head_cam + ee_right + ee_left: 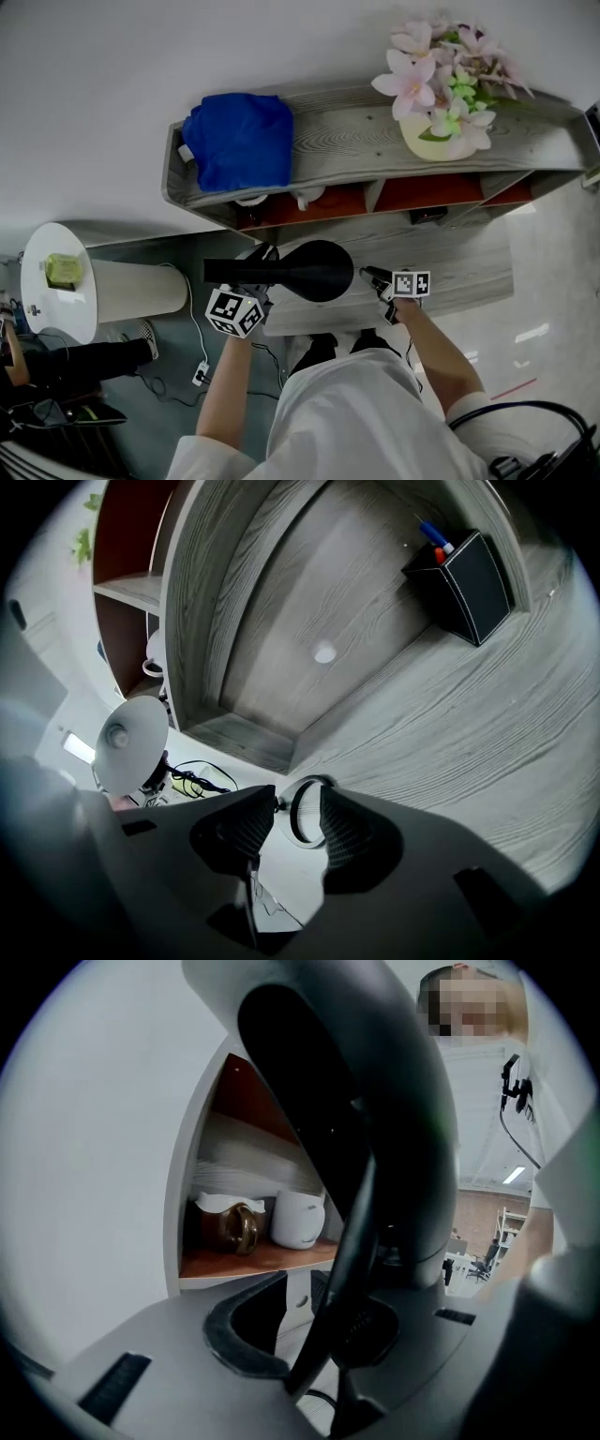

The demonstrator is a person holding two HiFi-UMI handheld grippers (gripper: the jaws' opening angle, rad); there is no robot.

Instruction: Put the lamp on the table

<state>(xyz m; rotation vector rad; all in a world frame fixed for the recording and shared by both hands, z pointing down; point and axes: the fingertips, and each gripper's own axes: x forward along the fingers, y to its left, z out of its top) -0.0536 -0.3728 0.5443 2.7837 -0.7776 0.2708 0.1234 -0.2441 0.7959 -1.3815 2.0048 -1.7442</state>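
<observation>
A black lamp hangs level over the front edge of the grey wooden table, between my two grippers. My left gripper is at the lamp's left end. In the left gripper view the black shade looms close and its thin stem runs between the jaws of my left gripper, with a gap beside the left pad. My right gripper meets the lamp's right end. In the right gripper view the pads of my right gripper look pressed on a pale ring, and the white inside of the lamp shade shows at the left.
The shelf over the table carries a blue cloth and a pot of pink flowers. A black pen holder stands at the back of the table. A white mug and brown jug fill one cubby. A white round stand and cables lie left.
</observation>
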